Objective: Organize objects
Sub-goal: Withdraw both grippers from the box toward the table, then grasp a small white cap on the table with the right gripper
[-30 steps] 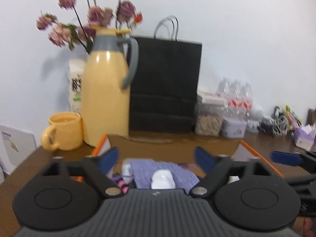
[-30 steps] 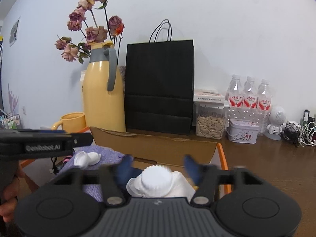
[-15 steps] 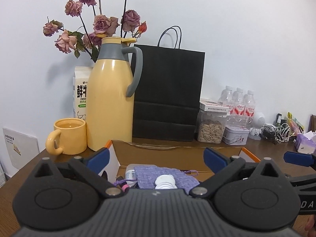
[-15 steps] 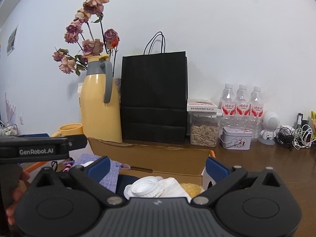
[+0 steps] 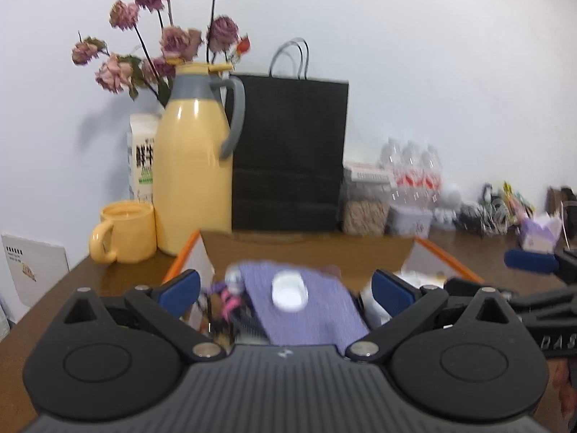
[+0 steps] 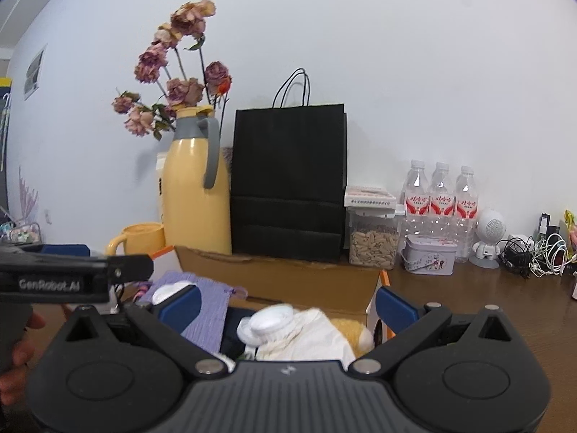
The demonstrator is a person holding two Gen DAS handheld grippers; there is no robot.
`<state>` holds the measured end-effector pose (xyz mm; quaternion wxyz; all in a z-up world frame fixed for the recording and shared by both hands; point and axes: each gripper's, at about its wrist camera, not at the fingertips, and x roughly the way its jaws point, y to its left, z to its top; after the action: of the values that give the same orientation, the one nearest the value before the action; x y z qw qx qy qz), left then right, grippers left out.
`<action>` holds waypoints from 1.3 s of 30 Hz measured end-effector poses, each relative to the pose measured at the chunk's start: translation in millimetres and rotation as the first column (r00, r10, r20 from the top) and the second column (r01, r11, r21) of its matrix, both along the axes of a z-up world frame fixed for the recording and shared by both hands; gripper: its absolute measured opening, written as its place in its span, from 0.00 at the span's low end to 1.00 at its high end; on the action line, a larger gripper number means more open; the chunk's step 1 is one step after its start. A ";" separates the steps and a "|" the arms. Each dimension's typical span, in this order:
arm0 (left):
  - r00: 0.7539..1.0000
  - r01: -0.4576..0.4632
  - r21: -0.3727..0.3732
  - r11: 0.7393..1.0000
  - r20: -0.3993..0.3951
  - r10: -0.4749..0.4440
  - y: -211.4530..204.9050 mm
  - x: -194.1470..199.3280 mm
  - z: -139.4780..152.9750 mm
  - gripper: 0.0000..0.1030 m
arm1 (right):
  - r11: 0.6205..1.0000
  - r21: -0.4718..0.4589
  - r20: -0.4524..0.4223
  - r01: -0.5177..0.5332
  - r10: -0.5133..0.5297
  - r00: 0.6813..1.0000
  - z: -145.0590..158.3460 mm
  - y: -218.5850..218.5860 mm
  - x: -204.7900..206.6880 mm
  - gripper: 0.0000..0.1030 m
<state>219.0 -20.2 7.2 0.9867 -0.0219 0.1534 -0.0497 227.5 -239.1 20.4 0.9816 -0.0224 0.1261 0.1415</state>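
An open cardboard box [image 5: 310,252] [image 6: 288,281] with orange-edged flaps sits in front of both grippers. Inside lie a purple knitted cloth [image 5: 306,306] [image 6: 205,310] with a small white cap-like piece [image 5: 289,291] on it, a white fabric item [image 6: 306,335] with a white round lid [image 6: 268,323], and something yellow [image 6: 348,328]. My left gripper [image 5: 285,290] hovers open over the purple cloth, nothing between its blue pads. My right gripper [image 6: 286,305] stands wide open above the white fabric, gripping nothing. The left gripper's body [image 6: 72,274] shows at the left of the right wrist view.
Behind the box stand a yellow thermos jug [image 6: 196,187] with dried roses [image 6: 173,83], a yellow mug [image 5: 124,232], a black paper bag [image 6: 288,184], a jar of seeds [image 6: 373,234], three water bottles [image 6: 440,202], a tin [image 6: 429,259], a small white robot figure [image 6: 488,238] and tangled cables [image 6: 537,252] on the brown table [image 6: 487,306].
The right gripper's jaws spread from partly closed to wide open and drew back from the white lid. Both grippers shifted; the left view dipped back toward the purple cloth.
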 end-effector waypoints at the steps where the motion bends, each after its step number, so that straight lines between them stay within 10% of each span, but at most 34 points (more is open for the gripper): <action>1: 1.000 0.002 0.008 1.000 -0.015 -0.002 0.4 -3.1 -3.2 1.00 | 1.000 -0.006 -0.004 -0.003 0.003 1.000 -1.9 0.1 -3.0 1.00; 19: 0.993 -0.020 0.009 1.000 -0.115 0.021 17.6 -44.1 -37.2 1.00 | 0.996 -0.068 -0.161 -0.064 0.052 0.986 -41.0 2.3 -50.2 0.98; 39: 0.995 -0.003 -0.025 1.000 -0.103 0.001 22.2 -50.4 -34.5 1.00 | 0.995 -0.052 -0.377 -0.080 0.055 0.925 -59.8 23.7 -30.7 0.45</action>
<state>168.6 2.0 -27.3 0.9771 -0.0370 0.2036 -0.0494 196.8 -215.4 -39.4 0.9327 -0.0316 0.3152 0.1725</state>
